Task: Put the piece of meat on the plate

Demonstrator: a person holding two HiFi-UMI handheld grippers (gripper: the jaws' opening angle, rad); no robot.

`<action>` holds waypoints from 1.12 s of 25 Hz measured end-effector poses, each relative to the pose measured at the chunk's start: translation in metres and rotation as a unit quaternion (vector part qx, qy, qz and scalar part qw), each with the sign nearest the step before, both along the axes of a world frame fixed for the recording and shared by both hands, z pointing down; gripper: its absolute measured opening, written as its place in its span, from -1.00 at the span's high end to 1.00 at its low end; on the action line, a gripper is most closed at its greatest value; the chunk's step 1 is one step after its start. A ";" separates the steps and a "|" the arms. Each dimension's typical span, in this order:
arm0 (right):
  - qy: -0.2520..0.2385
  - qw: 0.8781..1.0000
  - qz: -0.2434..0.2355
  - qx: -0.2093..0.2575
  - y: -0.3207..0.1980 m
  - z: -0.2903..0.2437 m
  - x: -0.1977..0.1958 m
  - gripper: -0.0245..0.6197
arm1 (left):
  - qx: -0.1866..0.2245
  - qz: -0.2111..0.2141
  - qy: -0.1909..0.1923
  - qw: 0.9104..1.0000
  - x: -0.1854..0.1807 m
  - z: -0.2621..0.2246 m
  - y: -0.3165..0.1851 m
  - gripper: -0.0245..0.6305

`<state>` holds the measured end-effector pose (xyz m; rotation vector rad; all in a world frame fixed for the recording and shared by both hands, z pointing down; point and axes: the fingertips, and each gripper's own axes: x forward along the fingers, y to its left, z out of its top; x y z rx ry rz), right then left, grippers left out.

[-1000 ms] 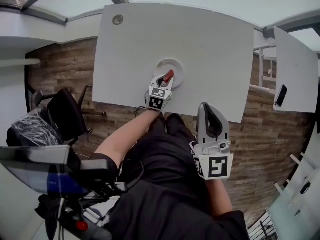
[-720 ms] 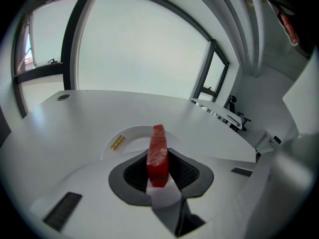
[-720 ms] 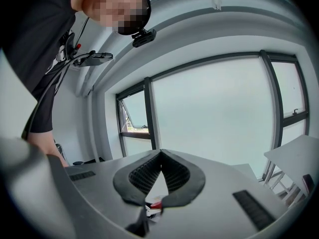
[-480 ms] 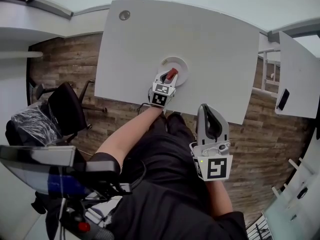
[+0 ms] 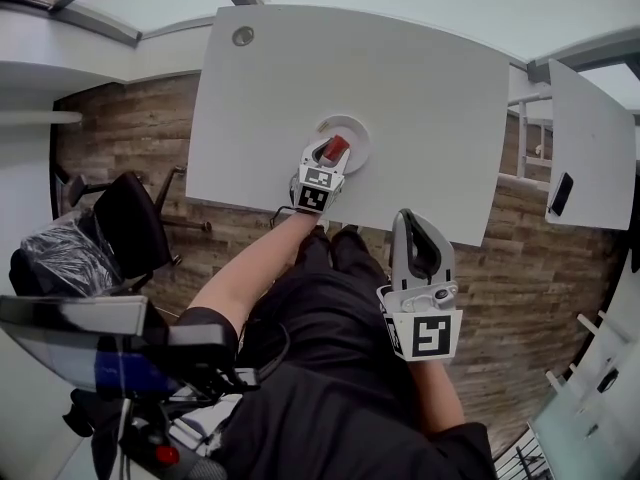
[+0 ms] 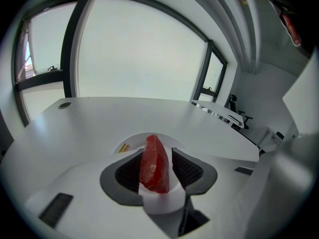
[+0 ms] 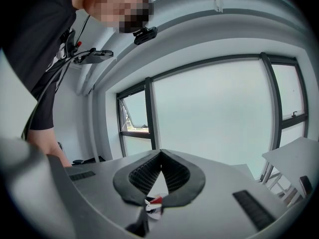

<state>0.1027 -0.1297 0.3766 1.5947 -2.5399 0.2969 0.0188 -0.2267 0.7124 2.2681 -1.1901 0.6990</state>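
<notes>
A red piece of meat (image 5: 334, 148) stands on edge between the jaws of my left gripper (image 5: 328, 154), right over the small white plate (image 5: 349, 127) near the table's front edge. In the left gripper view the meat (image 6: 154, 163) leans toward the left pad, with a thin gap at the right pad. The plate's rim (image 6: 130, 138) shows just behind it. The jaws are opening with the meat still between them. My right gripper (image 5: 409, 218) is shut and empty, held off the table in front of the person's lap; its tips meet in the right gripper view (image 7: 160, 152).
The white table (image 5: 430, 88) has a round cable hole (image 5: 237, 37) at its far left corner. A second white table with a dark phone (image 5: 561, 192) stands to the right. A black office chair (image 5: 130, 223) is on the wooden floor at the left.
The left jaws have parted a little around the meat. Both hands stay about where they were.
</notes>
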 end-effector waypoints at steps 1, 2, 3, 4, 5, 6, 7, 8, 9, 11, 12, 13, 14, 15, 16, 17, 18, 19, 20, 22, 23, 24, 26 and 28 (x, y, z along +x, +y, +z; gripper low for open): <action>0.001 1.000 0.000 -0.001 0.001 0.001 -0.001 0.91 | -0.001 0.004 -0.002 1.000 0.000 0.002 0.000 0.41; 0.002 1.000 0.002 -0.001 0.002 0.001 -0.002 0.91 | -0.001 0.008 -0.003 1.000 0.000 0.003 0.000 0.31; 0.004 1.000 0.005 0.000 0.003 0.001 -0.001 0.91 | 0.001 0.010 -0.003 1.000 0.000 0.004 -0.001 0.26; 0.006 1.000 0.009 0.001 0.004 0.001 0.000 0.91 | 0.003 0.013 -0.003 1.000 0.000 0.005 -0.002 0.22; 0.008 1.000 0.013 0.003 0.006 0.000 0.002 0.91 | 0.002 0.017 -0.003 1.000 0.001 0.005 0.000 0.20; 0.008 1.000 0.016 0.003 0.008 0.000 0.004 0.91 | 0.000 0.024 -0.001 1.000 0.003 0.006 0.002 0.16; 0.007 1.000 0.020 0.003 0.010 0.000 0.007 0.91 | -0.003 0.031 0.004 0.999 0.006 0.007 0.004 0.09; 0.006 1.000 0.023 0.002 0.011 0.000 0.009 0.91 | -0.008 0.038 0.010 0.999 0.008 0.009 0.006 0.00; 0.003 1.000 0.027 0.001 0.010 0.000 0.010 0.91 | -0.013 0.043 0.014 0.999 0.010 0.011 0.006 -0.08; -0.002 0.999 0.033 -0.002 0.007 0.001 0.012 0.91 | -0.015 0.045 0.017 0.999 0.012 0.012 0.003 -0.21; -0.003 0.999 0.034 -0.003 0.006 0.002 0.012 0.91 | -0.015 0.044 0.018 0.999 0.012 0.013 0.001 -0.24; -0.003 0.999 0.035 -0.003 0.007 0.002 0.012 0.91 | -0.015 0.045 0.017 0.999 0.012 0.014 0.001 -0.27; -0.003 0.999 0.036 -0.003 0.008 0.001 0.012 0.91 | -0.017 0.048 0.016 0.999 0.012 0.016 0.004 -0.28; -0.002 0.999 0.036 -0.002 0.011 0.001 0.012 0.91 | -0.020 0.053 0.015 0.998 0.013 0.018 0.007 -0.29; -0.002 0.999 0.036 0.000 0.014 0.001 0.012 0.91 | -0.021 0.057 0.016 0.998 0.014 0.018 0.010 -0.31; -0.002 0.999 0.036 0.001 0.015 0.001 0.011 0.91 | -0.018 0.059 0.019 0.998 0.015 0.017 0.011 -0.32; -0.001 0.999 0.037 0.002 0.016 0.001 0.010 0.91 | -0.015 0.060 0.020 0.998 0.015 0.015 0.011 -0.33; -0.001 0.999 0.037 0.003 0.018 0.001 0.010 0.91 | -0.011 0.060 0.021 0.998 0.015 0.013 0.011 -0.33; -0.001 0.999 0.038 0.004 0.021 0.000 0.011 0.91 | -0.006 0.059 0.022 0.998 0.016 0.009 0.013 -0.33; -0.001 0.999 0.039 0.009 0.030 -0.005 0.013 0.91 | 0.004 0.057 0.025 0.998 0.018 -0.001 0.019 -0.33; -0.002 0.999 0.039 0.011 0.034 -0.007 0.013 0.91 | 0.008 0.058 0.027 0.998 0.020 -0.005 0.022 -0.33; -0.002 0.999 0.039 0.012 0.036 -0.008 0.013 0.91 | 0.010 0.060 0.028 0.998 0.022 -0.008 0.025 -0.33; -0.002 0.999 0.038 0.015 0.039 -0.010 0.013 0.91 | 0.009 0.064 0.026 0.998 0.024 -0.012 0.030 -0.33; -0.003 0.999 0.038 0.017 0.040 -0.012 0.012 0.91 | 0.008 0.067 0.021 0.998 0.025 -0.017 0.033 -0.33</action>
